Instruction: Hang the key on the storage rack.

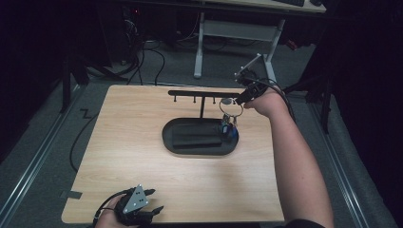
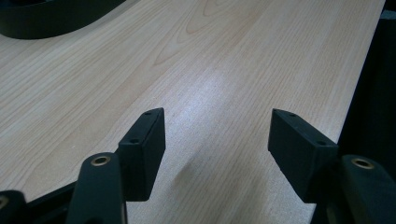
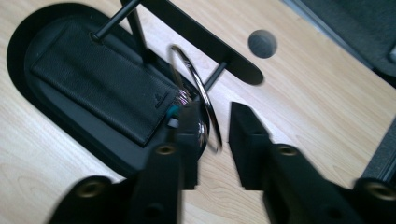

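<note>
Left gripper point(image 1: 152, 213): rests at the counter's point(image 1: 142, 142) near edge in the person's hand, jaws wide apart and holding nothing; in its own view the bare wood lies between them.
Tray point(image 1: 190, 147): black oval base at mid-counter, a dark wallet-like case point(image 1: 197, 141) lying flat in it.
Key ring point(image 3: 198, 93): a large metal ring with keys point(image 1: 229, 129) dangling over the tray's right end, hanging at the last peg of the stand's crossbar point(image 1: 199, 93).
Right gripper point(image 3: 212, 135): at the ring, jaws slightly apart with the ring's lower arc between them; whether they pinch it cannot be told.
Right arm: stretched forward along the counter's right side, wrist bent inward toward the stand.
Progress: the ring appears close to hung; release and withdrawal seemingly remain.
</note>
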The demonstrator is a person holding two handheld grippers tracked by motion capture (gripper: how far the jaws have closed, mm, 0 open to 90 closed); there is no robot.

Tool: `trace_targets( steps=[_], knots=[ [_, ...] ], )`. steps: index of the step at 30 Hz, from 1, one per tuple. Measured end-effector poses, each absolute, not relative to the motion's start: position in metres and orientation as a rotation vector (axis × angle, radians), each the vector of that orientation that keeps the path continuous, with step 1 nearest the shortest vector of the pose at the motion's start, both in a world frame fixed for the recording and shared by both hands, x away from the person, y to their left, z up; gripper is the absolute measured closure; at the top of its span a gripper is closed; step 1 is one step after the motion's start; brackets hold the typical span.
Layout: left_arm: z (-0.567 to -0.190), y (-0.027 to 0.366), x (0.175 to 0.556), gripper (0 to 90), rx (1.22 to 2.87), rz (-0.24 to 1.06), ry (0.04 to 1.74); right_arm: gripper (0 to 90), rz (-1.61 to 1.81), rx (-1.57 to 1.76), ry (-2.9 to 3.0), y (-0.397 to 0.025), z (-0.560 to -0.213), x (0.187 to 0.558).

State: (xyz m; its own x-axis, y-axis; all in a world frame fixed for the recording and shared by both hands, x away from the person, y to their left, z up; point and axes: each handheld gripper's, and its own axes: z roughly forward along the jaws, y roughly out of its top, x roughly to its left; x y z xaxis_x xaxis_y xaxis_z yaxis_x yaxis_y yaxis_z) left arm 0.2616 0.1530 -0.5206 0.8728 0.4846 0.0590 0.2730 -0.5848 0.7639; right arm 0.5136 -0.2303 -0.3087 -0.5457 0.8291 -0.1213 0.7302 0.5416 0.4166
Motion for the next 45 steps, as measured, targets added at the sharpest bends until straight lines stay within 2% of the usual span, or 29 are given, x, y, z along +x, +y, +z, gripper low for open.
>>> trace_targets(
  steps=[6,9,18,24,36,41,45],
  knots=[
    [-0.522,0.153,0.263,37.0,2.219,0.324,0.559,56.7,0.553,1.254,2.413,-0.241,-0.311,0.475],
    [-0.522,0.152,0.263,36.7,2.209,0.329,0.563,52.5,0.599,1.247,2.371,-0.247,-0.318,0.454],
    [-0.520,0.154,0.265,33.7,2.154,0.350,0.612,39.5,0.763,1.277,2.295,-0.271,-0.372,0.394],
    [-0.521,0.155,0.267,32.9,2.136,0.346,0.630,35.1,0.839,1.305,2.249,-0.283,-0.415,0.361],
    [-0.525,0.156,0.270,30.1,2.130,0.333,0.644,32.7,0.946,1.308,2.166,-0.282,-0.500,0.303],
    [-0.525,0.158,0.270,28.8,2.112,0.331,0.659,30.1,0.946,1.226,2.132,-0.273,-0.521,0.279],
    [-0.524,0.158,0.269,30.3,2.082,0.323,0.657,29.9,1.059,1.260,2.113,-0.276,-0.516,0.267]
  ],
)
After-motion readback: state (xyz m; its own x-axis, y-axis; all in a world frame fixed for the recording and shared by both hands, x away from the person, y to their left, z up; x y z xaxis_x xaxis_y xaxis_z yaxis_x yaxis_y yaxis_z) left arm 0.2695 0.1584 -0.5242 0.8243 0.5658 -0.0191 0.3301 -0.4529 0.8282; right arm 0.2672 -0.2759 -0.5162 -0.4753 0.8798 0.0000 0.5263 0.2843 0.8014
